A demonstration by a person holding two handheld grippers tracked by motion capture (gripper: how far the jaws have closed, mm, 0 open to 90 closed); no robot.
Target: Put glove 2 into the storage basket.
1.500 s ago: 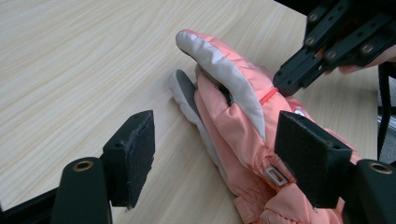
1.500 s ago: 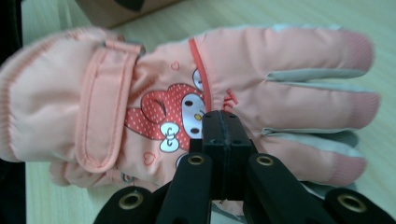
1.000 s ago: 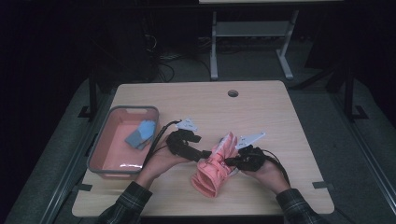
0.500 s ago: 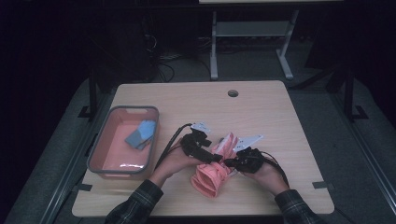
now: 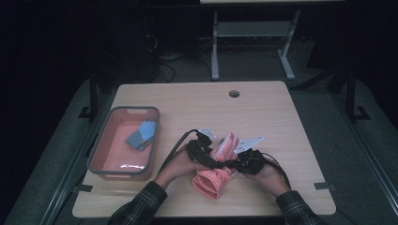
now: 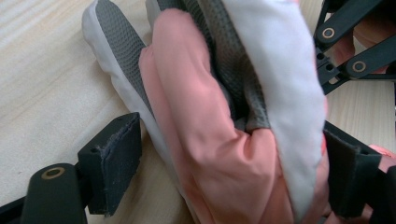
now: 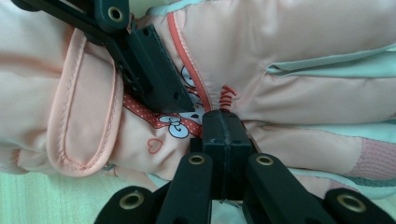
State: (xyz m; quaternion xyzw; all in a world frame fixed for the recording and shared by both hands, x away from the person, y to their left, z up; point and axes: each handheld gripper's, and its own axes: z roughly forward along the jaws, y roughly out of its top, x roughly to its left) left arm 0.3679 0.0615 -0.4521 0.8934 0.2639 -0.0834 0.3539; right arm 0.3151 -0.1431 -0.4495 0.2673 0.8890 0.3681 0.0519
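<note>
**Left gripper down onto pink glove, right pinch unchanged**

Pink glove (image 5: 217, 168) lying near the front-middle of the worktop (image 5: 281, 117), cuff toward the near edge, fingers pointing far. Left gripper (image 5: 205, 154) shifted rightward and lower than a second ago, now straddling the glove: jaws wide, one pad on each side of the fabric in the left gripper view (image 6: 224, 154), the right one touching or nearly so, the left clear of it. Right gripper (image 5: 239, 165) unmoved, jaws fully together at the glove's right edge, seemingly nipping fabric near the printed patch (image 7: 182, 126). Probably set for a second grip, then lifting or folding. Pink bin (image 5: 123, 141) with blue cloth (image 5: 141, 135) well apart at left.
</note>
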